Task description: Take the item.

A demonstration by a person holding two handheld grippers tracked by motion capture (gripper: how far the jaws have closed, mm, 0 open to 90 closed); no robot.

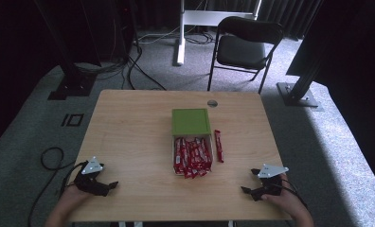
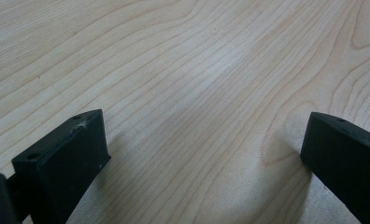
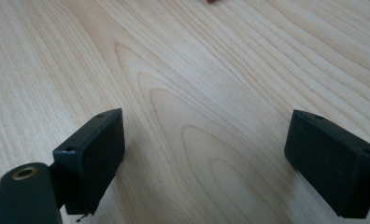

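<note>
A green box (image 1: pixel 191 121) sits at the middle of the wooden table (image 1: pixel 129 137). Its white lower tray (image 1: pixel 173 156) holds several red snack bars (image 1: pixel 192 157). One more red bar (image 1: pixel 218 145) lies on the table just right of the tray. My left gripper (image 1: pixel 111 186) rests near the front left corner, held by a hand, open over bare wood (image 2: pixel 202 135). My right gripper (image 1: pixel 248 191) rests near the front right corner, also open with nothing between its jaws (image 3: pixel 204 154). Both grippers are well apart from the box.
A black folding chair (image 1: pixel 245 45) stands beyond the far edge of the table. A small round grommet (image 1: pixel 212 102) is set in the table near its far edge. Cables lie on the grey carpet at the left. Dark frame posts stand at both sides.
</note>
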